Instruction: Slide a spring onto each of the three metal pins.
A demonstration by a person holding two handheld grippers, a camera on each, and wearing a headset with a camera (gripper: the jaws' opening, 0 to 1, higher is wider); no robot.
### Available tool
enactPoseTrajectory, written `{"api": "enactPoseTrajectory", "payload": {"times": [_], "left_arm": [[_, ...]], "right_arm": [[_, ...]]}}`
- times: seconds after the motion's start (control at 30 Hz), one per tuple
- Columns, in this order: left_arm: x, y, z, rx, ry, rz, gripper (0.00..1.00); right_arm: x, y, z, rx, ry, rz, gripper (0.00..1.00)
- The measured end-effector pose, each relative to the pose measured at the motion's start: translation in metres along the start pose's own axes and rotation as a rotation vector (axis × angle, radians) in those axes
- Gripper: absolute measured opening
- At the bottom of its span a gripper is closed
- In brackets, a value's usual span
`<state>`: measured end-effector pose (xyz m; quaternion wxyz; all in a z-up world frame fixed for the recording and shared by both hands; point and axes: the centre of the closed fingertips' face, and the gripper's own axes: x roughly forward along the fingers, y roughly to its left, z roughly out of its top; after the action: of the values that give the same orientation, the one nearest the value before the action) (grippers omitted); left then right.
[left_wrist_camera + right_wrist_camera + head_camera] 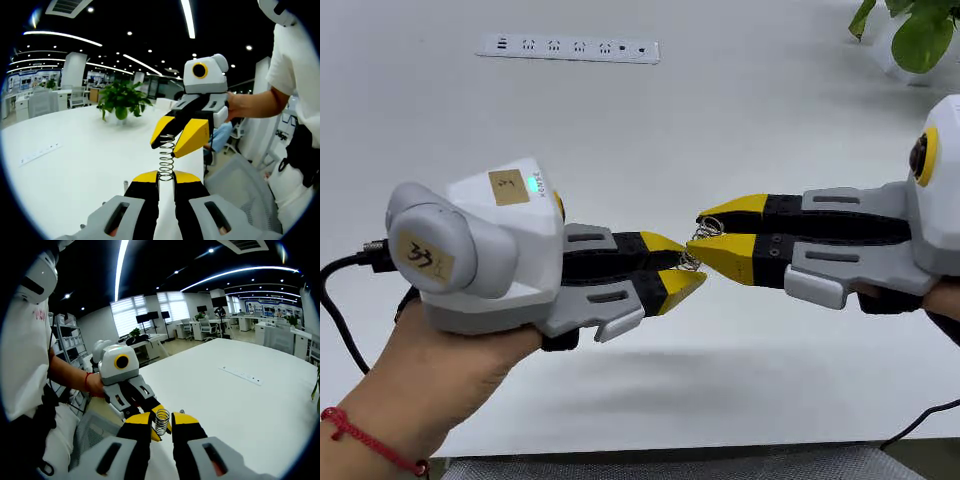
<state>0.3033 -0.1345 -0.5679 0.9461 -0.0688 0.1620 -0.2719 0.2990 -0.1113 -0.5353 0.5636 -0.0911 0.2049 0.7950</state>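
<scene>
Left claw (686, 266) and right claw (706, 232) met tip to tip above the white table (620, 130), each clenched on one end of the spring (166, 160), which hung in the air between them. Whether a pin ran inside the coils could not be told. Doing this well likely meant keeping both claws in line and easing one grip so the coils slid without buckling.

A white power strip (569, 47) lies toward the far edge of a white table (740, 140). A leafy potted plant (910, 30) stands toward its far right corner.
</scene>
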Motion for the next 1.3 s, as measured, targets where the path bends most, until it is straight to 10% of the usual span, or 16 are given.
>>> {"api": "enactPoseTrajectory", "payload": {"times": [0.8,1.3], "left_arm": [[-0.002,-0.011,-0.008,0.088,0.066,-0.048,0.1],[0.004,-0.02,-0.013,0.097,0.082,-0.075,0.1]], "right_arm": [[-0.017,0.019,-0.014,-0.501,0.505,0.343,0.3],[-0.006,0.031,-0.033,-0.69,0.704,0.488,0.24]]}}
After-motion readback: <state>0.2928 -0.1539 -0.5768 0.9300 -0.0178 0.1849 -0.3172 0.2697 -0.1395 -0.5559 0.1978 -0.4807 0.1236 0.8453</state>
